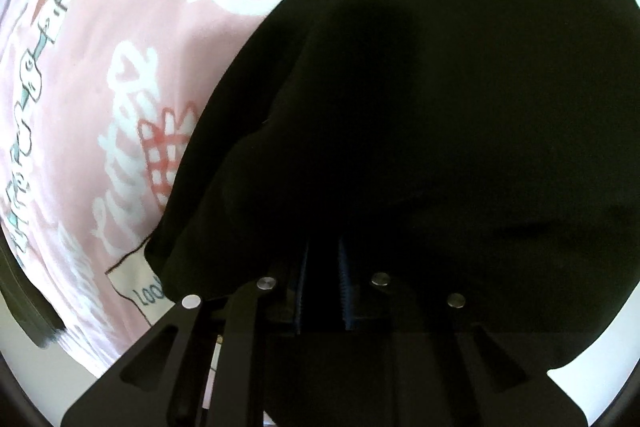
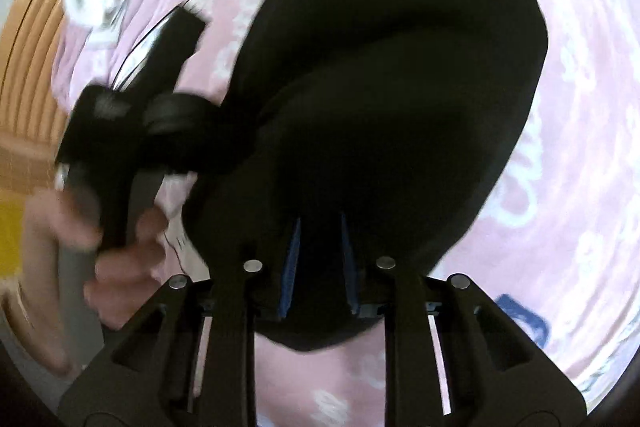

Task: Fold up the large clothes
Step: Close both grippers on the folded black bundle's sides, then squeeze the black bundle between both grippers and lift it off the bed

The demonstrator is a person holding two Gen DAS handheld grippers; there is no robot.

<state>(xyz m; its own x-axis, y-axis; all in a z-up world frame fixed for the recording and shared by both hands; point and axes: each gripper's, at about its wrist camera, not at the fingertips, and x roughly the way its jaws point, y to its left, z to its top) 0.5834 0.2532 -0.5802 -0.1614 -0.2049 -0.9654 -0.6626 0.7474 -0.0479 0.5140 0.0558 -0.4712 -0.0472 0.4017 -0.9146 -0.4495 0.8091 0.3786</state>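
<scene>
Left wrist view: black garment (image 1: 420,107) is filling most of the frame, draped forward and to the right of the left gripper (image 1: 322,259). Blue finger pads (image 1: 345,287) are sitting close together with dark cloth between them, so the jaws are pinching the garment's near edge. Pink printed bedsheet (image 1: 112,87) is showing to the left, beneath the cloth.

Right wrist view: right gripper (image 2: 318,239) is likewise clamping the same black garment (image 2: 400,87), pads narrow on a fold of it. Cloth is running away from the jaws, up and slightly right, long axis roughly in line with the fingers. Frame is blurring, so motion is likely under way. Left of the cloth, the person's hand (image 2: 112,251) is gripping the other tool's handle (image 2: 120,163), close beside the garment's left edge. Wooden bed frame (image 2: 28,67) is curving along the far left.

Judgement: both grippers are holding one end, near each other; the free length is lying ahead of them, so the fold should be carried forward along that axis.
</scene>
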